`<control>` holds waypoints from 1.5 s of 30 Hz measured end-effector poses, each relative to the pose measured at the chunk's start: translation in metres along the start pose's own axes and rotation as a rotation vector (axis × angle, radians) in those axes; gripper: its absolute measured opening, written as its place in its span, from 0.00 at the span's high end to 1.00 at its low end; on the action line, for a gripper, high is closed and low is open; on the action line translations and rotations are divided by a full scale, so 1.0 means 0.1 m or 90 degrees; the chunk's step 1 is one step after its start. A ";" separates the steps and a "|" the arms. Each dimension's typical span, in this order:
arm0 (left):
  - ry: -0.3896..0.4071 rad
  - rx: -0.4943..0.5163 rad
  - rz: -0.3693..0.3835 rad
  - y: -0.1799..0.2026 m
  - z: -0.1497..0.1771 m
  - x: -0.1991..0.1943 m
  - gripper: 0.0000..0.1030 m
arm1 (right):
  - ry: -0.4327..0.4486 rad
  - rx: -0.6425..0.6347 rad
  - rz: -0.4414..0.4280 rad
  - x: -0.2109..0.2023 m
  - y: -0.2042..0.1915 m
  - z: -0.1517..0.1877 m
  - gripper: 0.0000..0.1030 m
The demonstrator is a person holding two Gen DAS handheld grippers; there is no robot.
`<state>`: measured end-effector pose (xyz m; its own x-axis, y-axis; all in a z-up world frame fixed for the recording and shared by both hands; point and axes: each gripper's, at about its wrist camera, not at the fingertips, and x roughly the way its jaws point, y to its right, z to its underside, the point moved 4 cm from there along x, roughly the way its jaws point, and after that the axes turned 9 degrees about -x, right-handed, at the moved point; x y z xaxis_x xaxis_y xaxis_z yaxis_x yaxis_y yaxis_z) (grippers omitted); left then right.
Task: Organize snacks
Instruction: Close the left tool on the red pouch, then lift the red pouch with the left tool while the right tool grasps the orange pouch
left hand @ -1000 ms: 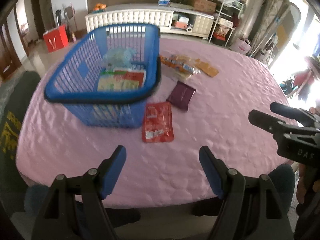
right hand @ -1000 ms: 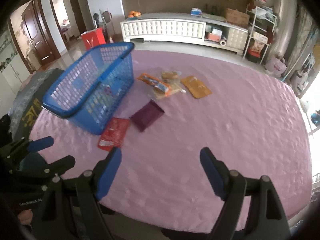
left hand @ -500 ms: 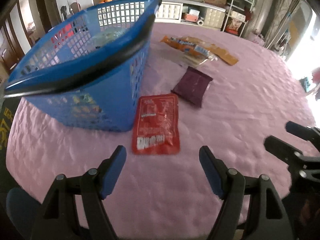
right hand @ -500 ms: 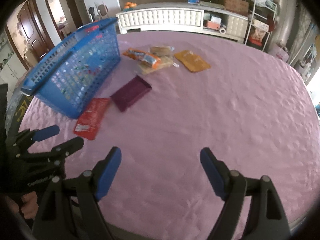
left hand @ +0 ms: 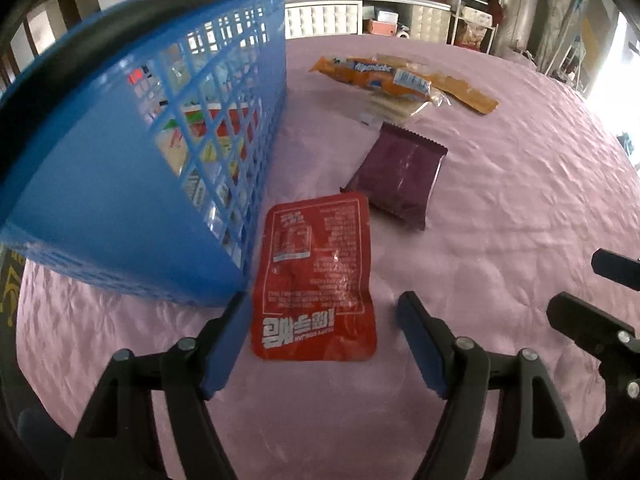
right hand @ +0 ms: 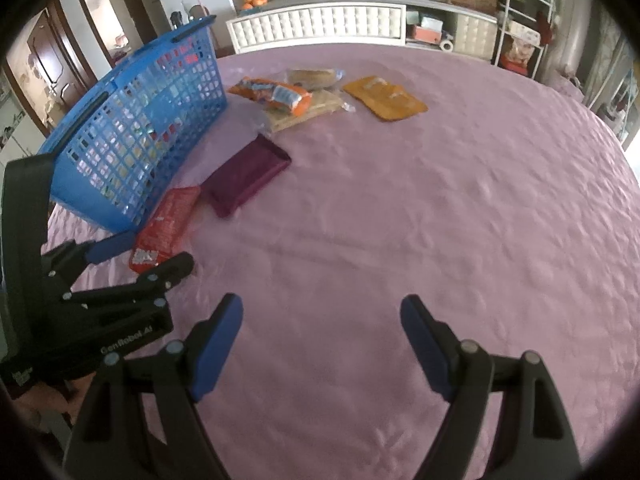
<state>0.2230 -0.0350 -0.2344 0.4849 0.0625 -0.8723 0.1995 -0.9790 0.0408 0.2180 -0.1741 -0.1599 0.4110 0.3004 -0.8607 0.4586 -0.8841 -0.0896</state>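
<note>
Round table under a wrinkled pink satin cloth (right hand: 420, 208), filling both views. Blue plastic lattice basket with a black rim (left hand: 132, 152) at the table's left, a few packets visible through its wall. Just beside the basket's near corner, flat red foil snack pouch with white lettering (left hand: 316, 280), lying on the cloth. Behind it, overlapping its far corner, dark purple snack packet (left hand: 400, 172). Further back, orange wrapped biscuit pack (left hand: 372, 76) across a clear cracker pack, and a flat mustard-orange pouch (right hand: 384, 98) beside them. Left gripper (left hand: 322, 320) low over the red pouch, jaws just closing yet still apart, straddling the pouch's near end, gripping nothing. Right gripper (right hand: 320, 322) wide open, empty, over bare cloth.
</note>
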 end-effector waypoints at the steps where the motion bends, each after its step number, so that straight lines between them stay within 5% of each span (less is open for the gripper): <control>1: -0.007 -0.006 0.012 0.01 0.01 -0.01 0.43 | 0.001 0.004 -0.001 0.00 0.00 -0.01 0.18; 6: -0.018 -0.004 0.022 0.08 0.01 -0.02 0.74 | -0.004 0.029 0.000 0.00 0.04 0.00 0.18; 12: -0.004 0.011 0.022 0.18 0.01 -0.08 0.91 | -0.010 0.048 0.002 -0.01 0.09 0.05 0.18; 21: 0.025 0.001 0.026 0.35 -0.04 -0.22 0.94 | 0.016 0.034 -0.003 -0.15 0.19 -0.13 0.18; 29: 0.081 0.012 0.057 0.60 -0.34 -0.50 0.94 | 0.051 -0.009 0.022 -0.23 0.50 -0.61 0.18; 45: 0.149 -0.014 0.021 0.91 -1.48 0.00 0.93 | -0.009 -0.160 -0.009 0.63 0.86 -1.59 0.18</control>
<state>0.3666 -0.0953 -0.1584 0.6754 0.0763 -0.7335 0.1974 -0.9770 0.0802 0.4085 -0.1739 -0.1423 0.3926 0.3062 -0.8673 0.6467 -0.7624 0.0236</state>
